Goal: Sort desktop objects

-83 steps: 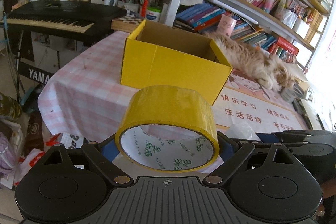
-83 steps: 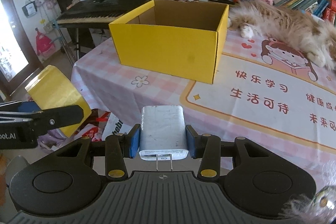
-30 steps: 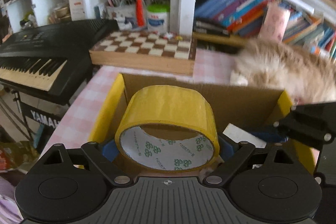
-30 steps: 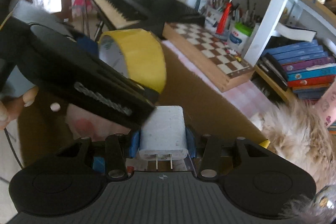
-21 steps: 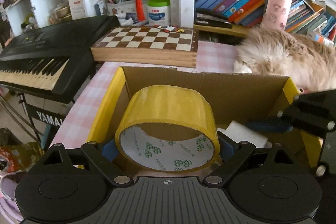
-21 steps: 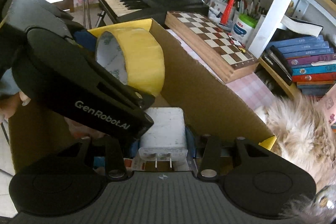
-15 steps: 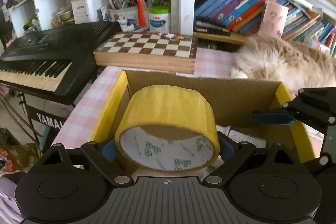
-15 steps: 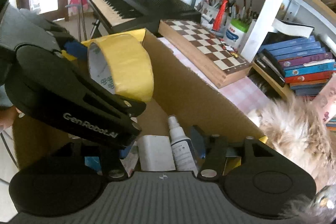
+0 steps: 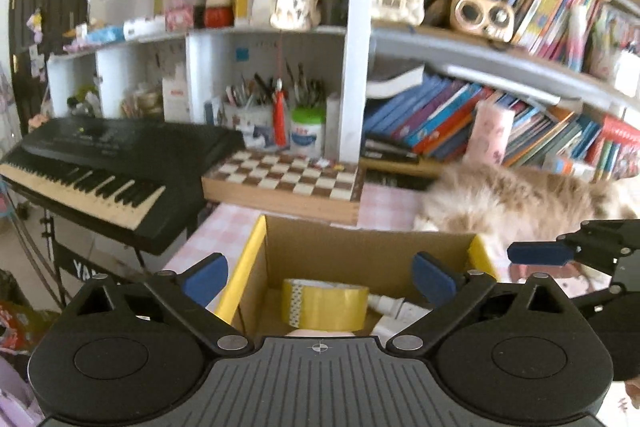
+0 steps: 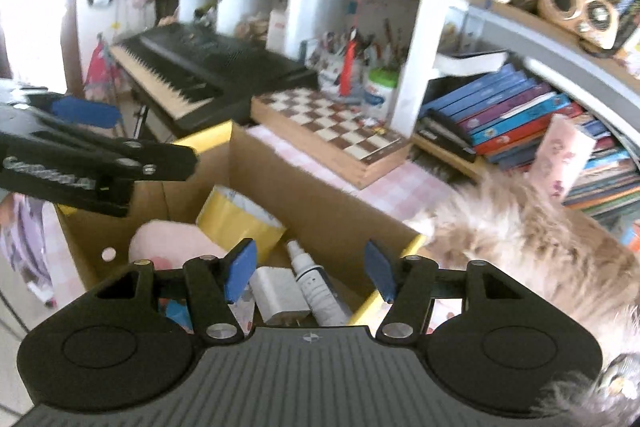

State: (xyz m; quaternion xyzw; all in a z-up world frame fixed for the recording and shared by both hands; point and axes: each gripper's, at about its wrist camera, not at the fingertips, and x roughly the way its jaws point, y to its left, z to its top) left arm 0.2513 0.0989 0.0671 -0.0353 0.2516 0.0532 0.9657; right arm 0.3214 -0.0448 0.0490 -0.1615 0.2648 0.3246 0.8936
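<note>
The yellow cardboard box (image 9: 248,269) sits on the pink checked table. A yellow tape roll (image 9: 324,303) lies inside it, also seen in the right wrist view (image 10: 236,221). Beside it lie a white charger (image 10: 278,293), a white spray bottle (image 10: 316,289) and a pink soft object (image 10: 172,241). My left gripper (image 9: 320,273) is open and empty above the box. My right gripper (image 10: 310,267) is open and empty above the charger and bottle. The left gripper's arm (image 10: 80,163) shows at the left of the right wrist view.
A fluffy cat (image 9: 512,203) lies on the table right of the box. A chessboard (image 9: 284,183) lies behind the box. A black keyboard (image 9: 100,163) stands at the left. Shelves of books (image 9: 460,119) fill the back.
Both grippers opened. The tape roll dropped from the left gripper into the box, and the charger left the right gripper and lies in the box. Both grippers rose.
</note>
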